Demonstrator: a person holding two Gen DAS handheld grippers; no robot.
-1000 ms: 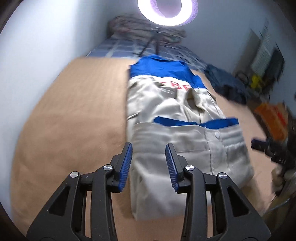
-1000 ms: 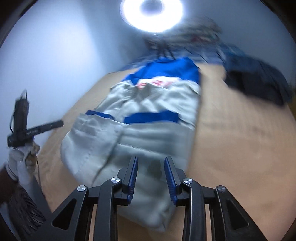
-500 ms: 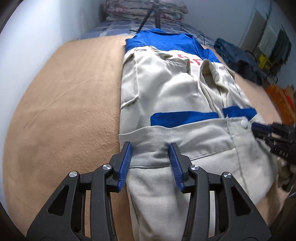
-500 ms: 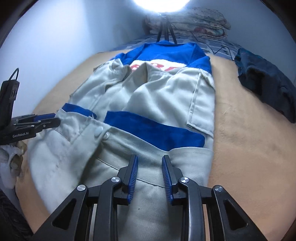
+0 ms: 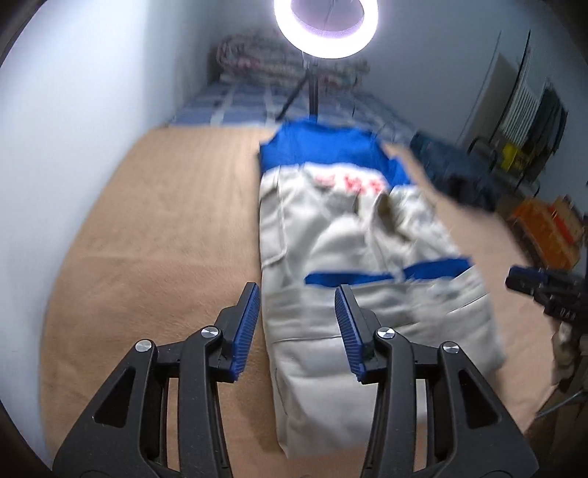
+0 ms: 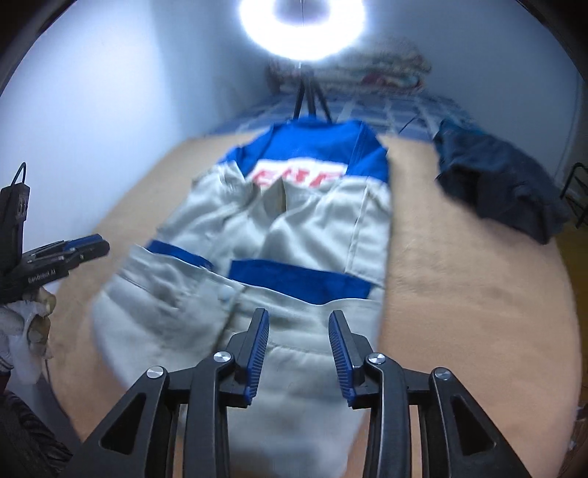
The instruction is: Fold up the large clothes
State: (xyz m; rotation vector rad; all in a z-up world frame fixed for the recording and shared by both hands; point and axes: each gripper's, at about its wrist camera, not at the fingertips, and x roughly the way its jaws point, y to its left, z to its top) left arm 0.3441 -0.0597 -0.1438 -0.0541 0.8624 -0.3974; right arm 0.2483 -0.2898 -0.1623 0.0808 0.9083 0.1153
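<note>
Though blur smears it, the jacket [image 5: 352, 294] lies half folded.

Left wrist: above the bed's near left, angled down.
Right wrist: near right, likewise.
Shared: blurry grey-and-blue garment [image 5: 352, 264] [image 6: 294, 250], ring light [image 5: 325, 25] [image 6: 301, 29].

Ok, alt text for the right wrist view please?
A grey and blue jacket lies partly folded on a tan blanket, with the open right gripper just above its near end. A dark garment lies at the far right.
</note>
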